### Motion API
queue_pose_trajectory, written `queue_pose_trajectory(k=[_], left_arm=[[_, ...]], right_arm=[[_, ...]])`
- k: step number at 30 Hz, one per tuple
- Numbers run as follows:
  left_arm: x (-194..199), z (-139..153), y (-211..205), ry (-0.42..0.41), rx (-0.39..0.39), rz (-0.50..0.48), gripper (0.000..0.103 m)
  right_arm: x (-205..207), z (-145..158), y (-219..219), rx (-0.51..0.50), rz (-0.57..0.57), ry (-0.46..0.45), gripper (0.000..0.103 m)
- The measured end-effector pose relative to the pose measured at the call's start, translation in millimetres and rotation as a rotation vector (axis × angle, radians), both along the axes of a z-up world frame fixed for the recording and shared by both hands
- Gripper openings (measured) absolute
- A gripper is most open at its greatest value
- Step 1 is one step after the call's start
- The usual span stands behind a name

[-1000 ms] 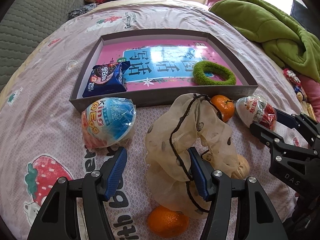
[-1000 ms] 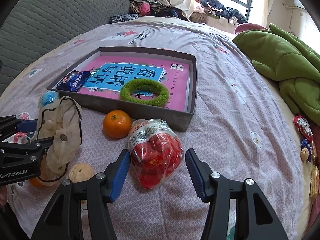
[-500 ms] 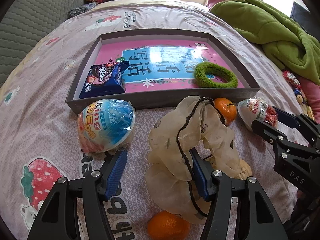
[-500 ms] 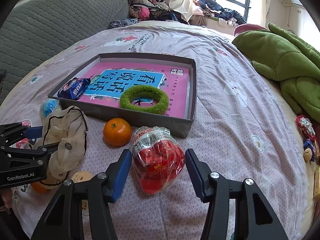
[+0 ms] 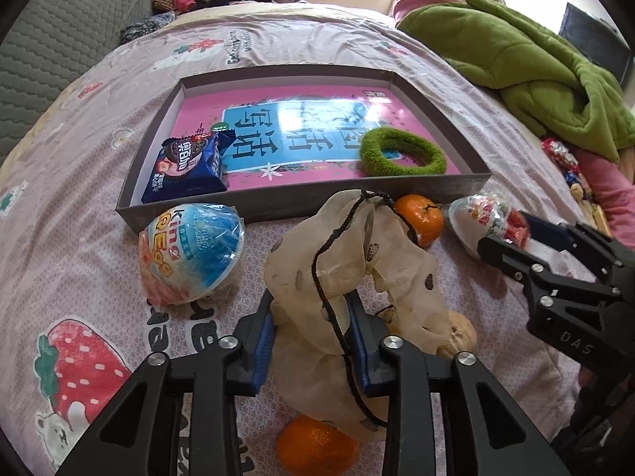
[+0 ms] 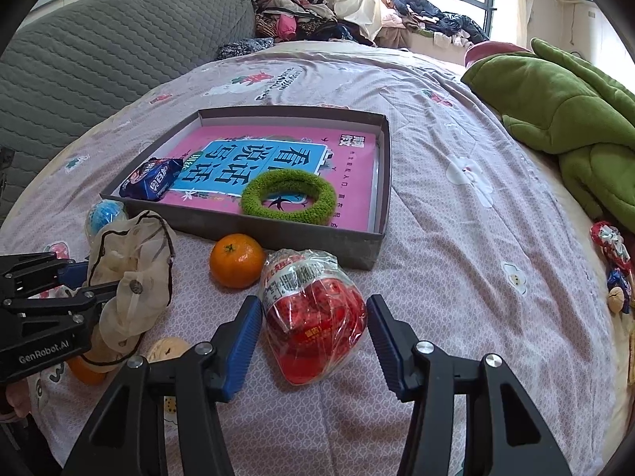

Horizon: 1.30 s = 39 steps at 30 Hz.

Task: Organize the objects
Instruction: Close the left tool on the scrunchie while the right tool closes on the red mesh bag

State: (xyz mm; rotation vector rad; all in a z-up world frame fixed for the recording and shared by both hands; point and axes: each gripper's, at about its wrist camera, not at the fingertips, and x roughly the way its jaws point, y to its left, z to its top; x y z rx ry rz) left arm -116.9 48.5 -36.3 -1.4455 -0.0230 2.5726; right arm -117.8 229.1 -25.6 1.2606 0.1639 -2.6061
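My left gripper (image 5: 311, 305) is closing on a beige mesh pouch (image 5: 349, 261) with a black drawstring, and its blue pads press the fabric from both sides. The pouch stands bunched up on the bedspread. To its right, my right gripper (image 6: 313, 309) is open around a red wrapped egg (image 6: 313, 317) that lies on the bed, with a small gap at each pad. A blue wrapped egg (image 5: 194, 250) lies left of the pouch. One orange (image 5: 420, 218) sits between pouch and red egg, another orange (image 5: 315, 452) under the pouch's near end.
A shallow grey box (image 5: 357, 198) lies beyond, holding a blue cookie packet (image 5: 186, 170) and a green fuzzy ring (image 5: 401, 154). A tan ball (image 5: 460, 337) rests by the pouch. A green blanket (image 5: 516, 59) and loose sweets (image 5: 559, 154) lie to the right.
The left gripper's jaws have come together onto the pouch, which earlier lay against only the right finger. The right gripper stays spread around the red egg.
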Motion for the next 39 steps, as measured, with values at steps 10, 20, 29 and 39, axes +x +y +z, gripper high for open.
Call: queue_pose_trajectory(k=[10, 20, 29, 39], left_arm=[[5, 11, -4, 0.041, 0.002, 0.001, 0.026], [13, 27, -5, 0.079, 0.004, 0.002, 0.026], [16, 34, -5, 0.091, 0.007, 0.000, 0.026], [19, 43, -7, 0.110, 0.014, 0.004, 0.026]], right_arm=[[1, 1, 3, -0.018, -0.014, -0.011, 0.054], [4, 8, 8, -0.041, -0.020, 0.001, 0.054], [7, 14, 6, -0.060, -0.009, 0.012, 0.054], [18, 32, 0, -0.093, 0.013, 0.045, 0.054]])
